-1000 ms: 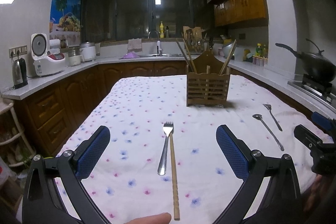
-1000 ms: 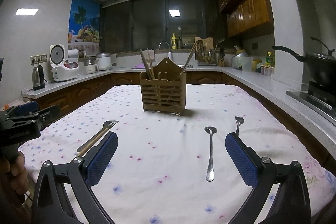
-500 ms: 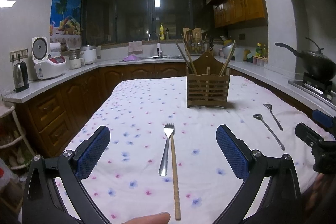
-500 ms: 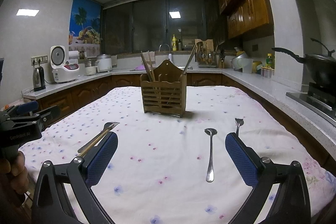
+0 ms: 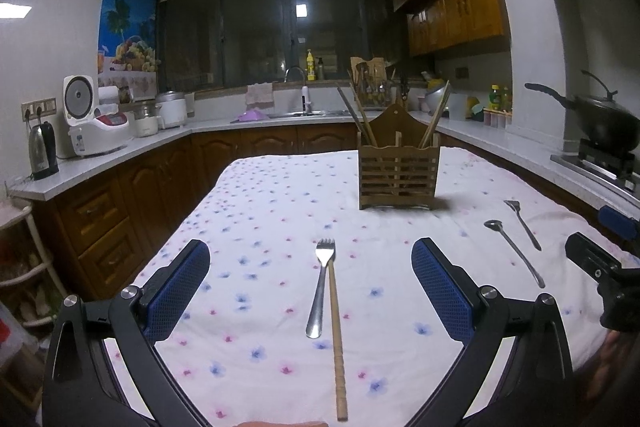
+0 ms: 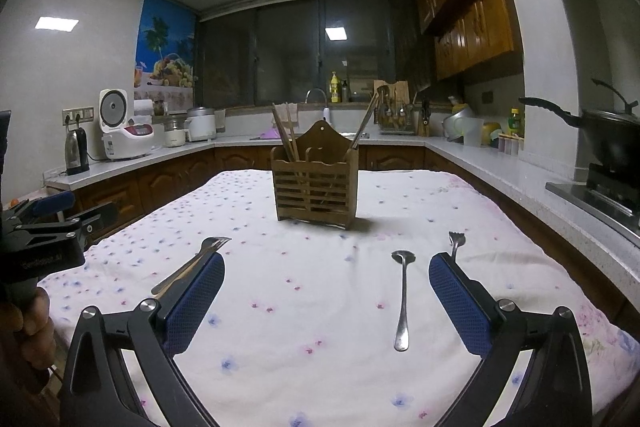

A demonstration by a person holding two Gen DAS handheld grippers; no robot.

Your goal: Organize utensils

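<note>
both claws wide, empty | steel fork (image 5: 322, 287) touching wooden chopstick (image 5: 336, 331) lie nearer us than slatted wooden holder (image 5: 396, 173) | risk: we judge left claw (image 5: 310, 291) could pinch both, dropping one

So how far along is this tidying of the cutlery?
Barely begun, it seems. A few chopsticks already stand in the wooden holder. Nothing is in hand: the left gripper and right gripper are both open and empty. Left on the tablecloth: a fork beside one chopstick, a spoon and a second fork.
</note>
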